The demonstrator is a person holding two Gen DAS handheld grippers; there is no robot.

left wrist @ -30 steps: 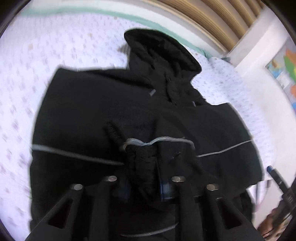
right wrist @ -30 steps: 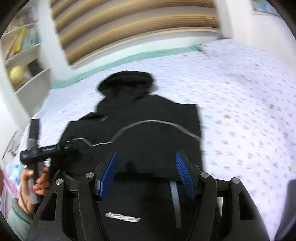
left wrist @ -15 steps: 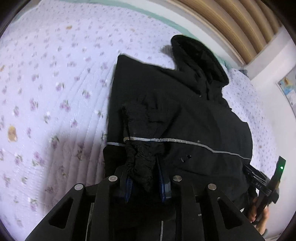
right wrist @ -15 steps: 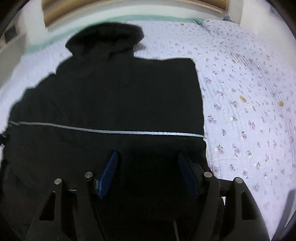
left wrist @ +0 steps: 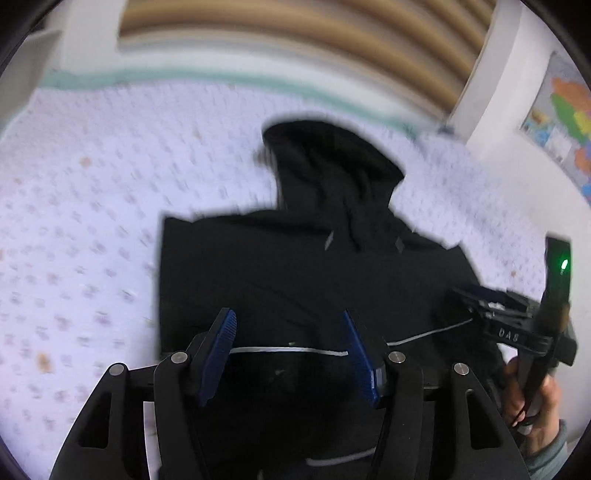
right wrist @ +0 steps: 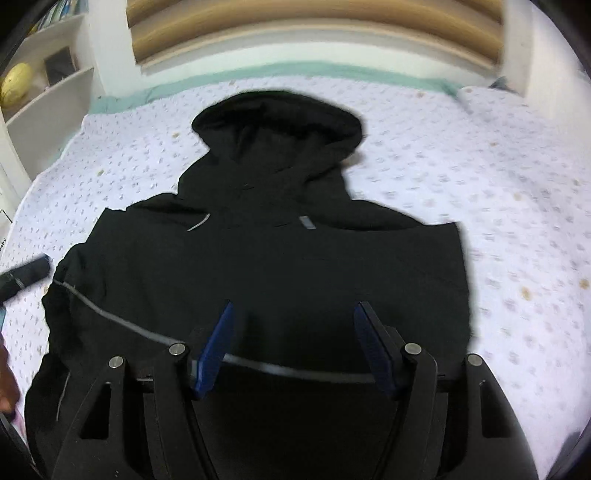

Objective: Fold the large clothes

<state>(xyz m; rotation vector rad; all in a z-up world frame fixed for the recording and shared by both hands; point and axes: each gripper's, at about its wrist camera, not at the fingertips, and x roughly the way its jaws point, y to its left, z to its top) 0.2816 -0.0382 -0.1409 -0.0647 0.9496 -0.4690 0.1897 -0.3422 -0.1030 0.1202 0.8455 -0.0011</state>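
Note:
A black hooded jacket (left wrist: 295, 266) with a thin grey reflective stripe lies flat on the bed, hood (left wrist: 328, 155) pointing toward the headboard; it also fills the right wrist view (right wrist: 266, 266). Both sleeves look folded in over the body. My left gripper (left wrist: 290, 328) is open and empty, hovering above the jacket's lower part. My right gripper (right wrist: 293, 321) is open and empty above the jacket's middle; it also shows at the right edge of the left wrist view (left wrist: 480, 299).
The bed has a white quilt with small flowers (right wrist: 498, 206) and a green edge (right wrist: 295, 72). A wooden slatted headboard (right wrist: 314, 29) stands behind. White shelves (right wrist: 44, 85) stand at the left. A colourful map (left wrist: 565, 114) hangs on the right wall.
My left gripper let go of the sleeve cuff it held, opened, and pulled back and up. The right gripper stayed open and rose, so the whole jacket is in view.

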